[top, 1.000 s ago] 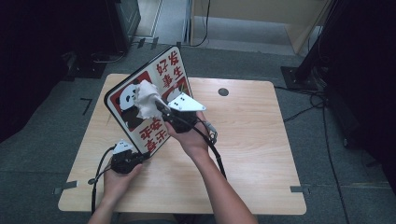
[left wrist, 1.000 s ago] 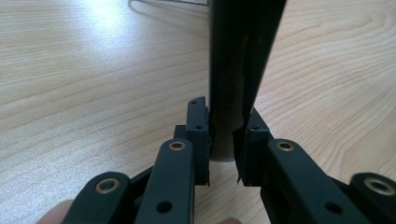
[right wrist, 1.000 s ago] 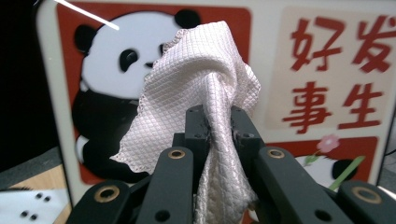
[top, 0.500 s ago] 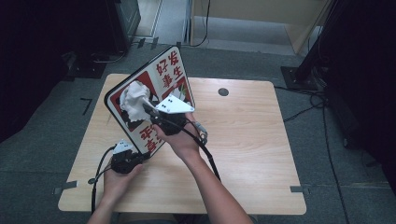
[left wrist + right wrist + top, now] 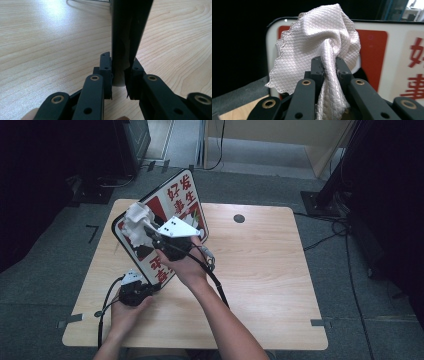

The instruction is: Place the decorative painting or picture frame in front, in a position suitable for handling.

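Note:
A white sign board [image 5: 170, 220] with red panels and red characters stands tilted on the wooden table [image 5: 260, 270]. My left gripper [image 5: 145, 287] is shut on its lower edge; in the left gripper view the dark board edge [image 5: 125, 37] sits clamped between the jaws [image 5: 119, 72]. My right gripper [image 5: 150, 231] is shut on a white waffle-textured cloth [image 5: 137, 220] and holds it against the board's upper left face. In the right gripper view the bunched cloth [image 5: 324, 42] fans out ahead of the gripper [image 5: 329, 65], over the board's red panel [image 5: 372, 55].
A round dark cable hole [image 5: 239, 218] sits in the table at the back right. Black cables [image 5: 215, 280] trail from both grippers across the table. Dark equipment [image 5: 130, 140] and a stand [image 5: 330, 195] are on the grey floor around it.
My right gripper has slid the cloth up and to the left across the board's face. The left gripper and the board have stayed where they were.

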A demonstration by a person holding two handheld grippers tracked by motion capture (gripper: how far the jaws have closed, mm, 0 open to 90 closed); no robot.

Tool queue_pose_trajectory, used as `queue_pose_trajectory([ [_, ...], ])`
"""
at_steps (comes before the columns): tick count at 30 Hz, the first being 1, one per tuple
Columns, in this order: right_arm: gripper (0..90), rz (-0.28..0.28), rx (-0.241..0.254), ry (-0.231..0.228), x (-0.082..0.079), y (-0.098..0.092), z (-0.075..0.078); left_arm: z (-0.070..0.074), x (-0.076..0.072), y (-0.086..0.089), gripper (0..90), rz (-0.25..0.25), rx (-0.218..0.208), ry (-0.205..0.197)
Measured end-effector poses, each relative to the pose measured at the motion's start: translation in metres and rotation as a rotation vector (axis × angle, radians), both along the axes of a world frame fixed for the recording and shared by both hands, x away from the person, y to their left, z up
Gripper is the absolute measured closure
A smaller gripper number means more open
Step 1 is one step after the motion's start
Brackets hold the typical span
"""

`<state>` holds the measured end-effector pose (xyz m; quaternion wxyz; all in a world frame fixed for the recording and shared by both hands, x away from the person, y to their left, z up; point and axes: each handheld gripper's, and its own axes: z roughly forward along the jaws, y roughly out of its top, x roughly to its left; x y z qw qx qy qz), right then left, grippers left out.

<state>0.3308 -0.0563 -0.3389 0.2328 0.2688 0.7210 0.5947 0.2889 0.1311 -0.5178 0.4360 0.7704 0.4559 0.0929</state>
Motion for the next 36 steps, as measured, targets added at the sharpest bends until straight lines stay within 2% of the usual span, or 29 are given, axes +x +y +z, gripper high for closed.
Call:
queue_pose_trajectory([
  [2, 80.7, -0.007, 0.007, 0.013, 0.001, 0.0, 0.002, 0.0, 0.0, 0.0, 79.3, 0.002, 0.002, -0.001],
  [4, 80.7, 0.01, -0.006, 0.009, -0.002, 0.004, 0.003, 0.0, 0.0, 0.0, 79.2, 0.002, 0.002, -0.001],
  [7, 80.7, 0.068, -0.017, -0.007, -0.01, 0.013, 0.004, 0.0, 0.0, 0.0, 79.2, 0.001, 0.005, 0.0],
  [10, 80.7, 0.096, -0.028, -0.018, -0.015, 0.018, 0.004, 0.0, 0.0, 0.0, 79.2, 0.0, 0.007, -0.002],
  [12, 80.7, 0.076, -0.035, -0.024, -0.014, 0.019, 0.005, 0.0, 0.0, 0.0, 79.2, 0.001, 0.004, 0.001],
  [15, 80.8, 0.014, -0.006, -0.009, -0.006, 0.011, 0.005, 0.0, 0.0, 0.0, 79.2, -0.001, 0.005, 0.0],
  [18, 80.8, 0.005, 0.009, 0.009, -0.002, 0.008, 0.004, 0.0, 0.0, 0.0, 79.3, 0.0, 0.002, 0.001],
  [23, 80.7, 0.12, -0.005, -0.023, -0.012, 0.018, 0.002, 0.0, 0.0, 0.0, 79.2, -0.001, 0.007, -0.001],
  [24, 80.8, 0.127, -0.004, -0.023, -0.014, 0.019, 0.002, 0.0, 0.0, 0.0, 79.2, -0.001, 0.008, -0.001],
  [26, 80.8, 0.115, -0.003, -0.026, -0.013, 0.019, 0.002, 0.0, 0.0, 0.0, 79.2, 0.001, 0.005, 0.002],
  [30, 80.8, 0.026, 0.015, -0.002, 0.0, 0.01, 0.001, 0.0, 0.0, 0.0, 79.2, 0.002, 0.002, 0.001],
  [32, 80.8, 0.002, 0.025, 0.008, 0.005, 0.006, -0.001, 0.0, 0.0, 0.0, 79.2, 0.005, 0.0, 0.0],
  [33, 80.9, 0.007, 0.031, 0.021, 0.006, 0.005, -0.002, 0.0, 0.0, 0.0, 79.2, 0.005, 0.0, 0.002],
  [36, 80.9, 0.059, 0.021, 0.016, 0.0, 0.012, -0.003, 0.0, 0.0, 0.0, 79.2, 0.004, 0.001, 0.002],
])
